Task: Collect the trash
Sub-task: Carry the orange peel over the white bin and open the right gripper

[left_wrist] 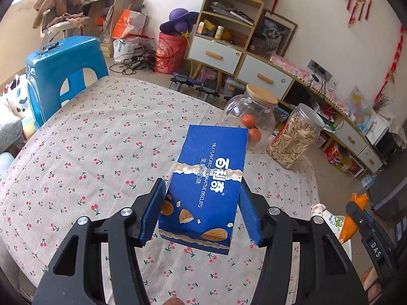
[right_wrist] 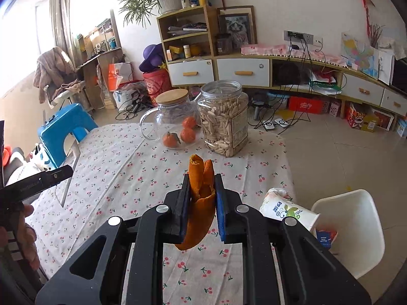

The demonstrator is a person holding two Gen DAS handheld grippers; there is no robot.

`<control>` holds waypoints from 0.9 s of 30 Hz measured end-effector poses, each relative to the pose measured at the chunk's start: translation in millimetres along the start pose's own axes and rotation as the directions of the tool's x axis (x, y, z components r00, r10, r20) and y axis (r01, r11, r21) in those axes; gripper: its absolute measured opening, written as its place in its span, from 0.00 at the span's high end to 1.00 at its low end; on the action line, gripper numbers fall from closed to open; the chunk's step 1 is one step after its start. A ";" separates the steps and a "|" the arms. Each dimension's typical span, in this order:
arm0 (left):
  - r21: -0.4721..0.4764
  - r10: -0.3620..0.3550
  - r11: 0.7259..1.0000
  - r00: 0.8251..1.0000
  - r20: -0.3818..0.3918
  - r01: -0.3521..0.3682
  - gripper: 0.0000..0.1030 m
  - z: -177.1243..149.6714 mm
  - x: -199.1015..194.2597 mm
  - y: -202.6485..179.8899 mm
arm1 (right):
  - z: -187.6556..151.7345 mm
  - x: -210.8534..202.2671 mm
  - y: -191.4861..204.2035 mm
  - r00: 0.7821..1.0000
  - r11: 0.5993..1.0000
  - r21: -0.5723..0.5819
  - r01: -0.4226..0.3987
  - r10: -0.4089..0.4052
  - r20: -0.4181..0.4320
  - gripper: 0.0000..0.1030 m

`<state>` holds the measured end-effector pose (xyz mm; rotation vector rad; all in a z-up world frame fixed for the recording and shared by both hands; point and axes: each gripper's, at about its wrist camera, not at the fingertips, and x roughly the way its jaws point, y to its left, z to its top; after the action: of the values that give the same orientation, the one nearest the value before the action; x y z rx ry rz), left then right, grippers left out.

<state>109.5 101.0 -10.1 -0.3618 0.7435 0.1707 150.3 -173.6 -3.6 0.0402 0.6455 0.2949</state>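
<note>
A blue biscuit box (left_wrist: 211,178) with almond pictures sits between the blue pads of my left gripper (left_wrist: 202,185), which is shut on its long sides. The box is held tilted just above the cherry-print tablecloth (left_wrist: 101,152). My right gripper (right_wrist: 202,178) is shut on a curled strip of orange peel (right_wrist: 199,203) that sticks up past the fingertips. The same orange peel (left_wrist: 349,225) shows at the right edge of the left wrist view. A crumpled paper cup (right_wrist: 287,211) lies at the table's right edge, beside a white bin (right_wrist: 361,218).
At the table's far end stand a glass jar with a wooden lid (right_wrist: 173,117) holding three oranges and a plastic jar of seeds (right_wrist: 225,122). A blue stool (right_wrist: 63,127) stands at the far left corner. Shelves and cables line the wall.
</note>
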 end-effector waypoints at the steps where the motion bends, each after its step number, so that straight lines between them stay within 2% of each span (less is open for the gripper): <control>1: 0.006 0.003 1.000 1.000 0.002 -0.003 0.46 -2.6 -0.3 -4.4 | 0.0 -3.8 -4.6 1.000 1.000 0.005 0.005 -0.005 0.008 0.83; 10: 0.037 -0.019 0.999 1.000 -0.002 0.019 0.46 -24.8 -4.5 -40.3 | 1.1 -30.5 -50.8 0.997 0.995 0.078 0.057 -0.061 0.050 0.83; 20: 0.080 -0.088 0.993 0.995 -0.050 0.092 0.46 -43.9 0.8 -93.9 | -5.9 -54.4 -96.8 0.986 0.982 0.129 0.138 -0.149 0.073 0.83; 27: 0.139 -0.135 0.980 0.989 -0.061 0.143 0.46 -51.5 -4.7 -139.0 | -11.6 -66.3 -143.0 0.973 0.956 0.211 0.204 -0.222 0.065 0.83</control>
<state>112.4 -47.2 -5.6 -0.2816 0.7740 -0.0241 130.0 -329.9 7.7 0.1775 0.5848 0.0174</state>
